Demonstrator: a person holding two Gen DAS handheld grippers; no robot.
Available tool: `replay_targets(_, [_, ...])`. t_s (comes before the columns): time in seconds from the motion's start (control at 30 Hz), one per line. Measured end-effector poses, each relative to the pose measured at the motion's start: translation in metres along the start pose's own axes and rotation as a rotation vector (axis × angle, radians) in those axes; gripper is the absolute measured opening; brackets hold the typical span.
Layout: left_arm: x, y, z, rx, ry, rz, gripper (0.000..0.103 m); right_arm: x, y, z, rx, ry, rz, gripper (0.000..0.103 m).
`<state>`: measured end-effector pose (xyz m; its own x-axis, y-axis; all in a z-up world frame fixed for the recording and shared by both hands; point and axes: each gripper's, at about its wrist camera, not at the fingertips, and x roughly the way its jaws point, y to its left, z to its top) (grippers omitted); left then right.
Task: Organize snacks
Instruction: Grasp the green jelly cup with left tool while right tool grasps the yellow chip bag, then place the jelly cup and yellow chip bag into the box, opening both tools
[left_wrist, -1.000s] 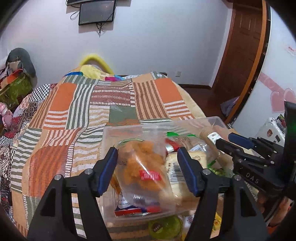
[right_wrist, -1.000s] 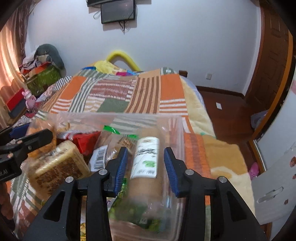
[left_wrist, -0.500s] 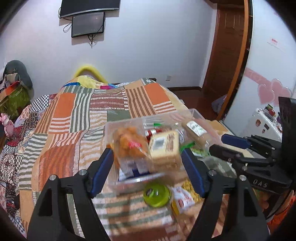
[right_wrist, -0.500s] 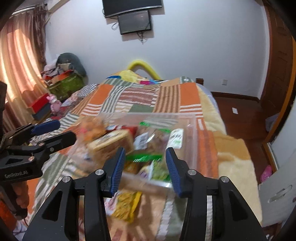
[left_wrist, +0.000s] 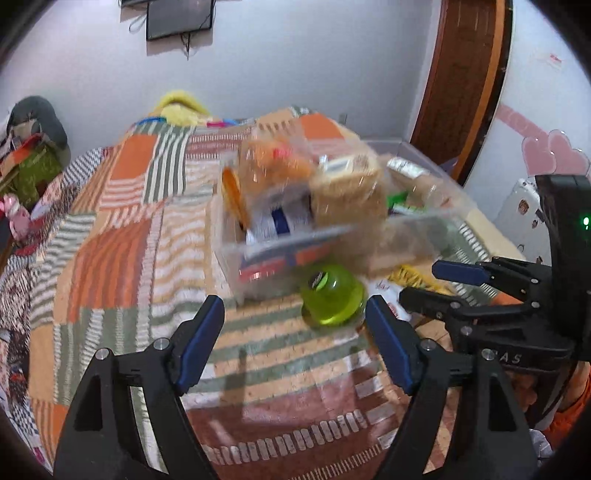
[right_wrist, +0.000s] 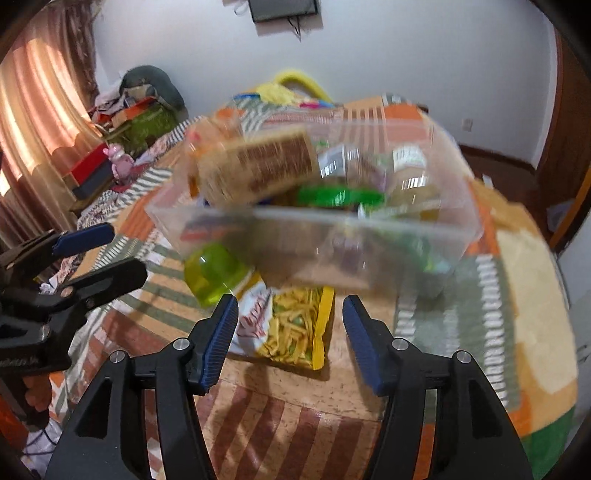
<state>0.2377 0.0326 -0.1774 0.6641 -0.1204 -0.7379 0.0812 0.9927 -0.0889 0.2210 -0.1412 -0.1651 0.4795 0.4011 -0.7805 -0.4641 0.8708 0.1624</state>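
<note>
A clear plastic bin (left_wrist: 417, 225) (right_wrist: 458, 225) full of snack packs sits on the patchwork bedspread. A tan cracker pack (left_wrist: 347, 188) (right_wrist: 258, 170) and an orange snack bag (left_wrist: 273, 162) stick up from it. A green jelly cup (left_wrist: 332, 295) (right_wrist: 212, 271) and a yellow chip bag (right_wrist: 295, 328) lie on the bedspread in front of the bin. My left gripper (left_wrist: 293, 341) is open and empty, short of the cup. My right gripper (right_wrist: 290, 338) is open and empty over the chip bag; it also shows in the left wrist view (left_wrist: 439, 284).
The striped bedspread (left_wrist: 122, 236) stretches left and back. A wooden door (left_wrist: 469, 74) and a white cabinet with pink hearts (left_wrist: 546, 158) stand at the right. Clutter and a curtain (right_wrist: 40, 122) line the left wall.
Both grippers have pulled back and up from the bin. The jelly cup and chip bag in front of the bin have come into view.
</note>
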Motion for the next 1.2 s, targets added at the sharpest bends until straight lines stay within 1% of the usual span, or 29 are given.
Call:
replay_targets(0.03, [0.005,-0.001,-0.002,-0.009,0.014,-0.006,0.078,0.003,-0.001,-0.001,0.006,0.01,0.0,0.055])
replay_targets(0.1, [0.016,0.0,-0.003,-0.024,0.037,-0.02,0.073,0.009,-0.003,0.0,0.018,0.023,0.01,0.055])
replay_targets(0.13, [0.02,-0.001,-0.002,-0.026,0.042,-0.025,0.072,0.012,-0.004,0.001,0.023,0.03,0.015,0.055])
replay_targets(0.17, [0.023,-0.002,-0.002,-0.028,0.045,-0.03,0.071,0.014,-0.005,0.0,0.025,0.034,0.022,0.05])
replay_targets(0.2, [0.027,-0.003,-0.001,-0.031,0.045,-0.036,0.071,0.015,-0.005,-0.001,0.022,0.035,0.03,0.043])
replay_targets(0.3, [0.036,-0.007,0.002,-0.037,0.048,-0.04,0.071,0.016,-0.004,-0.004,0.023,0.04,0.063,0.033])
replay_targets(0.37, [0.045,-0.009,0.004,-0.043,0.058,-0.041,0.071,0.015,-0.005,-0.007,0.027,0.038,0.069,0.031])
replay_targets(0.4, [0.048,-0.009,0.005,-0.045,0.063,-0.042,0.071,0.015,-0.005,-0.008,0.03,0.036,0.073,0.028])
replay_targets(0.47, [0.055,-0.011,0.006,-0.057,0.069,-0.062,0.071,0.011,-0.006,-0.012,0.033,0.028,0.087,0.026])
replay_targets(0.57, [0.063,-0.014,0.007,-0.05,0.083,-0.046,0.069,0.006,-0.008,-0.018,0.036,0.018,0.092,0.024])
replay_targets(0.63, [0.069,-0.015,0.007,-0.054,0.102,-0.063,0.058,0.004,-0.008,-0.019,0.033,0.013,0.092,0.022])
replay_targets(0.67, [0.073,-0.016,0.006,-0.054,0.119,-0.077,0.049,0.001,-0.007,-0.021,0.025,0.008,0.086,0.022])
replay_targets(0.7, [0.074,-0.016,0.006,-0.056,0.125,-0.079,0.049,0.0,-0.007,-0.022,0.021,0.005,0.08,0.021])
replay_targets(0.9, [0.064,-0.021,-0.001,-0.028,0.105,-0.065,0.048,-0.009,-0.011,-0.023,0.021,-0.014,0.058,0.019])
replay_targets(1.03, [0.041,-0.027,-0.007,-0.001,0.077,-0.06,0.048,-0.019,-0.01,-0.022,0.015,-0.033,0.036,0.019])
replay_targets(1.2, [0.01,-0.031,-0.001,0.013,0.026,-0.069,0.048,-0.037,-0.013,-0.017,0.015,-0.073,0.019,0.018])
